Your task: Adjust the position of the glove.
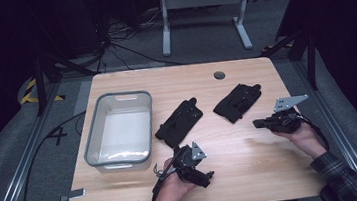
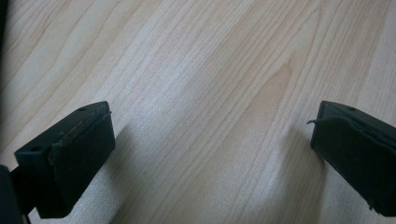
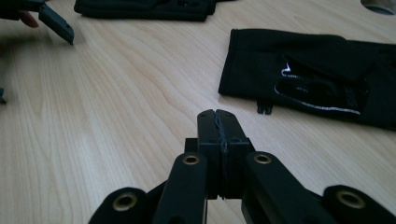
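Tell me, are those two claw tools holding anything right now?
No, nothing is held. The left gripper stands open over bare table. The right gripper is shut on nothing, short of the nearer black glove.

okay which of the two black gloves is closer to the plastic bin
The left glove: it lies right beside the grey-rimmed bin, while the other glove sits farther right, nearer the right gripper.

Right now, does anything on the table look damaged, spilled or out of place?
Nothing stands out. Two black fabric gloves lie flat and apart on the light wooden table, beside the clear plastic bin with grey rim.
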{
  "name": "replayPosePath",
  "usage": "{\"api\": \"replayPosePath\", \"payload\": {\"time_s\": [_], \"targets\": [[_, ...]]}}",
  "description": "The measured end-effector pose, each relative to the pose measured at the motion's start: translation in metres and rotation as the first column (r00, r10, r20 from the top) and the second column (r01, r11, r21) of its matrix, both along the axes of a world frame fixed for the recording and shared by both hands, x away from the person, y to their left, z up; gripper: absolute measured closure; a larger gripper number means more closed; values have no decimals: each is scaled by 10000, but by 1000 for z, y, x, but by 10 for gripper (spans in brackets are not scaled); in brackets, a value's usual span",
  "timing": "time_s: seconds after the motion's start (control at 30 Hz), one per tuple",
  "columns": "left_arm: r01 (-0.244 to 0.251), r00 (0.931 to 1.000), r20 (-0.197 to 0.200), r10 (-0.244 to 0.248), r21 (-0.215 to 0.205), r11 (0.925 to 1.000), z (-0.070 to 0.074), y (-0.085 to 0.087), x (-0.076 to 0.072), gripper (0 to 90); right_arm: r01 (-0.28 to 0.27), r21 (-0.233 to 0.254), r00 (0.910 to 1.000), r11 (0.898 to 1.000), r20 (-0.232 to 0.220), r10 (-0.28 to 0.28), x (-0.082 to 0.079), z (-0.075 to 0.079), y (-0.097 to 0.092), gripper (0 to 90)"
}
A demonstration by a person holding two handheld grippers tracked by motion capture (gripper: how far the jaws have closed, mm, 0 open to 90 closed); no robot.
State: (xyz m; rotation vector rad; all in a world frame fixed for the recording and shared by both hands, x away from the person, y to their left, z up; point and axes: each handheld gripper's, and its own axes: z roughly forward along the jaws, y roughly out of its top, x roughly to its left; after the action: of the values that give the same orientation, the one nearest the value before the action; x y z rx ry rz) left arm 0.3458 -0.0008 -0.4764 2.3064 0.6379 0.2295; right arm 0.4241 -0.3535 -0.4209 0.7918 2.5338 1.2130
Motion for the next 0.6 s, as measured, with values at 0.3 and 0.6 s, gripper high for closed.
{"api": "replayPosePath", "payload": {"time_s": [0.3,0.6], "targets": [[21,10000,8,-21,8,10000,0,0,0,0,-142,-19,9999,9999,94,142,18,3,19,899],[50,10000,16,-50,10,10000,0,0,1,1,-261,-72,9997,9996,9,261,35,-1,37,899]]}}
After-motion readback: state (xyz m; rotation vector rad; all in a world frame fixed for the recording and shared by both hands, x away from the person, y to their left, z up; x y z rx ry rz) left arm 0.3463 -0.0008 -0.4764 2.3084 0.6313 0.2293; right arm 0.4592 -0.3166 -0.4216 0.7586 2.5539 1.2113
